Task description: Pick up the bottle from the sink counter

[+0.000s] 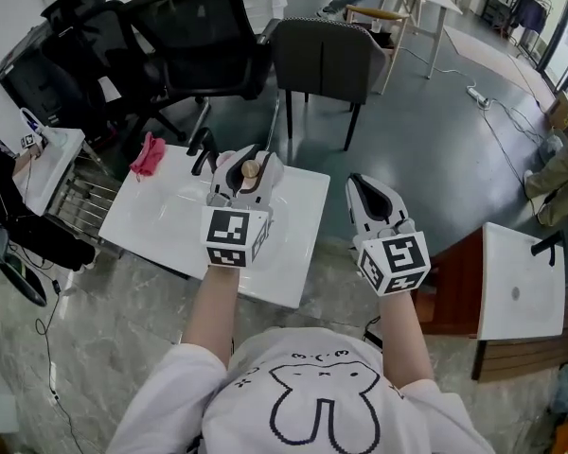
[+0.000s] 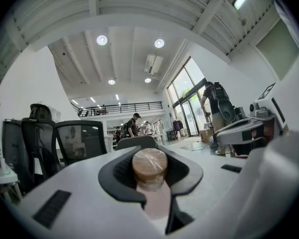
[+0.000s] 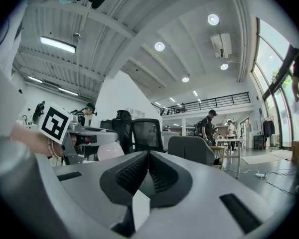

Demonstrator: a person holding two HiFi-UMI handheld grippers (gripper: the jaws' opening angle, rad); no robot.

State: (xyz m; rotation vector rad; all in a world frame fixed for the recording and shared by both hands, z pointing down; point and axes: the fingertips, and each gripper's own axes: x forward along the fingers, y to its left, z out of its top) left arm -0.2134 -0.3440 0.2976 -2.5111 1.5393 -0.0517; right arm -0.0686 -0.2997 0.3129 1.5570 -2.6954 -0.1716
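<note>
Left hand-held gripper [image 1: 250, 164] grips bottle [image 2: 149, 166] above sink counter [image 1: 161, 218], pink cloth [image 1: 149, 156] nearby

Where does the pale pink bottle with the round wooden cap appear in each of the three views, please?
Head view: centre, the pale pink bottle with the round wooden cap clamped in the left tongs.
Left gripper view: lower centre, between the tongs.
Right gripper view: probably the pale rounded shape at left; not certain.
Shared landmark: the grey padded chair.
</note>
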